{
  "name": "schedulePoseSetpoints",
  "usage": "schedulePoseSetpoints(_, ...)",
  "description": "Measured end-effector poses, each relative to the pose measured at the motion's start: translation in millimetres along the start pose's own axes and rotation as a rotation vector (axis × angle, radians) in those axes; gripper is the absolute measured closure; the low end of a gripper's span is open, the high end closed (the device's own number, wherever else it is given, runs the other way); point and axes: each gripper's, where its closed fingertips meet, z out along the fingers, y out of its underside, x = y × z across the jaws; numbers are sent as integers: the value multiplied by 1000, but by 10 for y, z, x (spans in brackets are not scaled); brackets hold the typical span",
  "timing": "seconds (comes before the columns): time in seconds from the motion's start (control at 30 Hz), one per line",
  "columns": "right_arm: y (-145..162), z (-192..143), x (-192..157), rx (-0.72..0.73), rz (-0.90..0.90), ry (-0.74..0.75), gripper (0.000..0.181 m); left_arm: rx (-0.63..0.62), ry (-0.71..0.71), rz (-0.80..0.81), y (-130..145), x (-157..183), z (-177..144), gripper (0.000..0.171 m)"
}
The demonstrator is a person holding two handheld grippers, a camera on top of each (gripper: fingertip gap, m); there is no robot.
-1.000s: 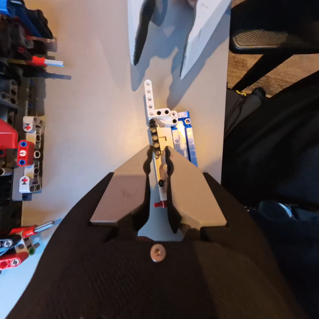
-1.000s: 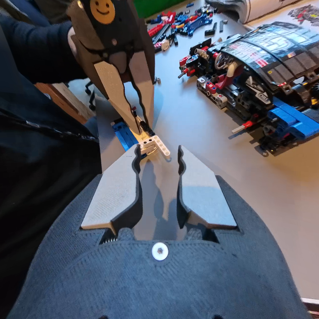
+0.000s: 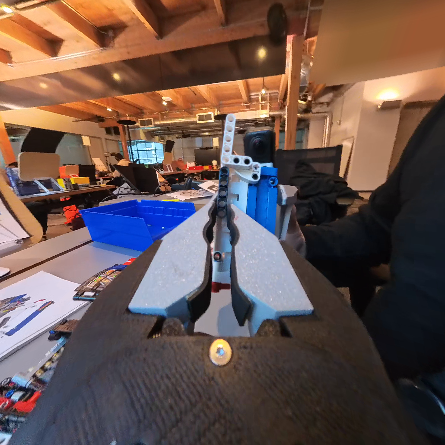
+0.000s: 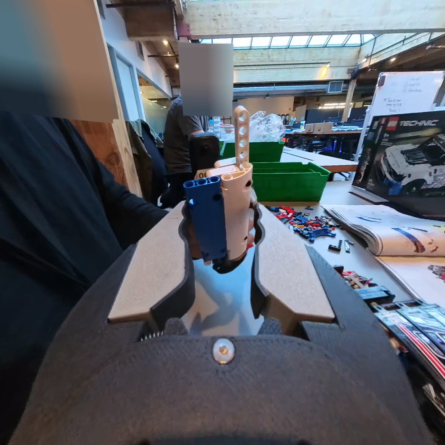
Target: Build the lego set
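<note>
**Sub-assembly raised between both grippers**

Lifted off the grey worktop [image 4: 356, 262] since the earlier frame, the white-and-blue beam-and-panel sub-assembly [image 3: 243, 192] now stands upright in the air. Left gripper [image 3: 221, 212] is closed on its black beam edge; right gripper [image 4: 220, 231] clamps its blue and white panels, probably steadying it for inspection. Only the right wrist view shows loose bricks [image 4: 308, 222] beyond the sub-assembly.

Assembly's [image 4: 225, 216] lower end perhaps behind fingers [image 4: 154, 267].
</note>
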Motion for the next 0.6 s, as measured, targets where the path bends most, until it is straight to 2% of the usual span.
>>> schedulePoseSetpoints(0.07,1,51,6,-7,-13,18,131,1,-23,-18,-20,-20,-42,166)
schedulePoseSetpoints(0.2,-32,63,98,-8,-54,93,151,-31,-104,-61,21,-143,-144,164)
schedulePoseSetpoints(0.4,36,-28,211,30,59,138,156,-77,-164,0,166,-222,-109,165)
schedulePoseSetpoints(0.5,126,-136,335,-12,14,267,172,-106,-172,-41,262,-259,-133,164)
schedulePoseSetpoints(0.6,177,-226,431,-63,-42,374,176,-144,-155,-110,359,-251,-99,163)
